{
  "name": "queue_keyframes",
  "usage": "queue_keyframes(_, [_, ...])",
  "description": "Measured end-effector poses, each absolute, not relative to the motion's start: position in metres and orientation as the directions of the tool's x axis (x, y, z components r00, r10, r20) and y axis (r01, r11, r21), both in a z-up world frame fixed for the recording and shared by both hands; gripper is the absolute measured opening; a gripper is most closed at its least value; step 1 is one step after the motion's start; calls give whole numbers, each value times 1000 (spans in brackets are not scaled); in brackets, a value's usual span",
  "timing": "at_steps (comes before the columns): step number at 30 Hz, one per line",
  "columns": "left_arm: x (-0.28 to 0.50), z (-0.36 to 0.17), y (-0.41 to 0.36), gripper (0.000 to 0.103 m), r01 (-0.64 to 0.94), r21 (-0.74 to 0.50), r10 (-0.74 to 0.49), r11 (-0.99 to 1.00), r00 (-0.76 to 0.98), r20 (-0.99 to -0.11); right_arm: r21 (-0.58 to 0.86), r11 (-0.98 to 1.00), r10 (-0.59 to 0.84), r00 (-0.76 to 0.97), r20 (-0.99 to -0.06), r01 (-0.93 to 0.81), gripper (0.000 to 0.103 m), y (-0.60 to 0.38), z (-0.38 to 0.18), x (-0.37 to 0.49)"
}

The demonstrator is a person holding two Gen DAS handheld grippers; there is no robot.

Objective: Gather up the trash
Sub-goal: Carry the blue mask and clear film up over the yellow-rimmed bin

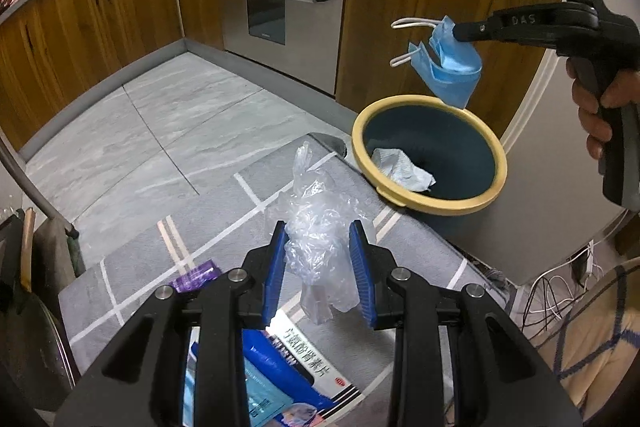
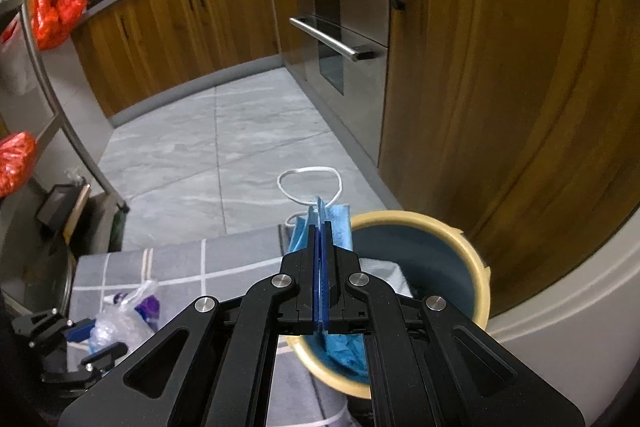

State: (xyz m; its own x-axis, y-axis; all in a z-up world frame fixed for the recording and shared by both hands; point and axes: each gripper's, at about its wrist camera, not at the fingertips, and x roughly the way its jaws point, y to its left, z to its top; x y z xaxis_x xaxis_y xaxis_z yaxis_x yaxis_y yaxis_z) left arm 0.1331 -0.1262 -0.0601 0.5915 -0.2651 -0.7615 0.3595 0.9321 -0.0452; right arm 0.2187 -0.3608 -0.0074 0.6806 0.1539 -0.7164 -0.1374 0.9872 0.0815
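Blue mask: my right gripper [image 2: 322, 227] is clenched on a blue surgical face mask [image 1: 448, 67], which hangs just above the near rim of the trash bin [image 1: 430, 157].
Crumpled plastic: my left gripper [image 1: 322, 251] has a clear plastic glove or bag [image 1: 320, 223] pinched between its blue pads [image 1: 276, 267], and the wad sits ahead of the fingers, over the grey mat [image 1: 192, 211].
Bin: yellow rim, dark blue inside, one crumpled white wrapper [image 1: 400, 167] already at the bottom; from my right tool it lies directly below and a little ahead.
Step in hand: dropping the mask, I'd say. Best carry the right tips further over the middle of the opening before letting go, since the mask's lower corner is at the rim and could catch there.
Ear loops: white loops [image 2: 310, 183] stick out past the fingertips; they could snag a pad on release.
Next up: the plastic wad needs the same trip rightward to the bin.
Around: a purple packet [image 1: 198, 273] and a printed box [image 1: 304, 359] lie below my left tool, still uncollected.
In the way: wooden cabinet [image 2: 500, 87] close beyond the bin, cables [image 1: 560, 291] on the floor to its right.
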Motion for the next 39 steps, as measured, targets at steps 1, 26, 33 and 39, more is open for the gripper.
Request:
queue_keyframes(1, [134,-57,-130,31,364,-37,-264,931,597,-757,81,988,151,681,-717,-134,2,-362,-8,220])
queue_keyframes(26, [187,-77,-235,31,489,-85,-374,868,532,-759,130,991,125,625,-771,-39,2,-383,-40,247])
queue_keyframes(33, [198,-109,-247,31,477,-112,-379,872,512,-771,123,992,97,607,-789,1,2,-387,-50,251])
queue_keyframes(39, [211,-121,-260,31,471,-140,-400,871,514,-759,98,994,48,579,-814,56,2,-401,-70,262])
